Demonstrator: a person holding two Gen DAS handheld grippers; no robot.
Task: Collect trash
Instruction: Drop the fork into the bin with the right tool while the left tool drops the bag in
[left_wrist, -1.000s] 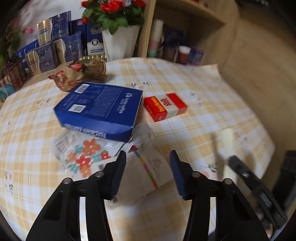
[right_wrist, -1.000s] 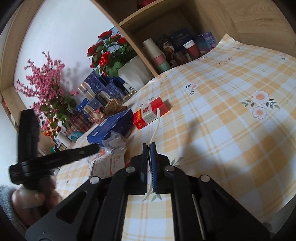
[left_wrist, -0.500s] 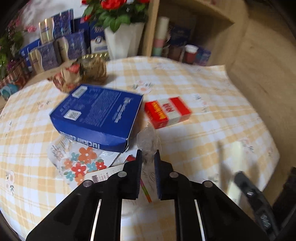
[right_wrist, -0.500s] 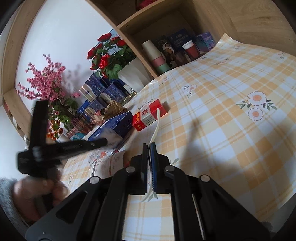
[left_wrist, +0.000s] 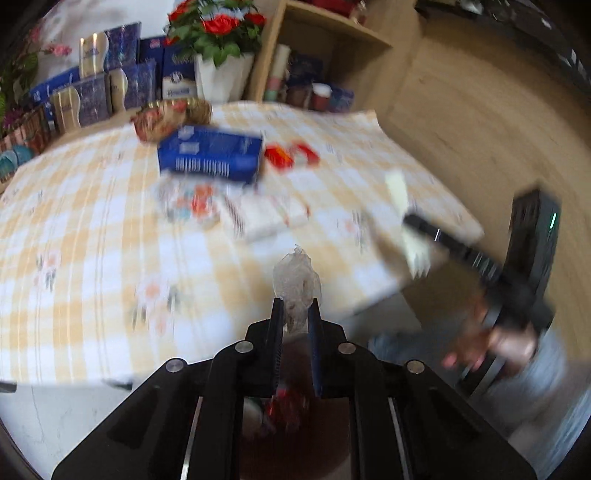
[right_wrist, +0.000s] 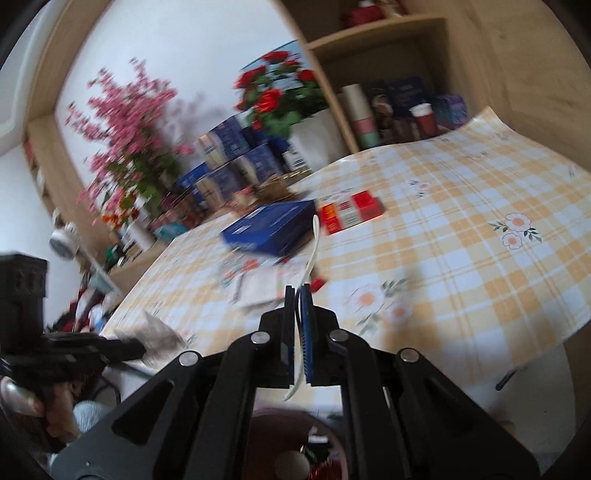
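My left gripper is shut on a crumpled clear plastic wrapper and holds it off the table's near edge, above a dark red bin with trash inside. My right gripper is shut on a thin pale strip that sticks up past its fingertips. It also hovers over the bin. In the left wrist view the right gripper shows at the right, strip in it. The right wrist view has the left gripper low at the left with the wrapper.
On the yellow checked tablecloth lie a blue box, a red pack, a white paper packet and a floral wrapper. Flower vases, boxes and shelves stand behind. A person's hand holds the right gripper.
The left gripper shut on the clear wrapper, lifted it and drew back off the table to above the bin. The right gripper also pulled back and rolled, the strip still in it.
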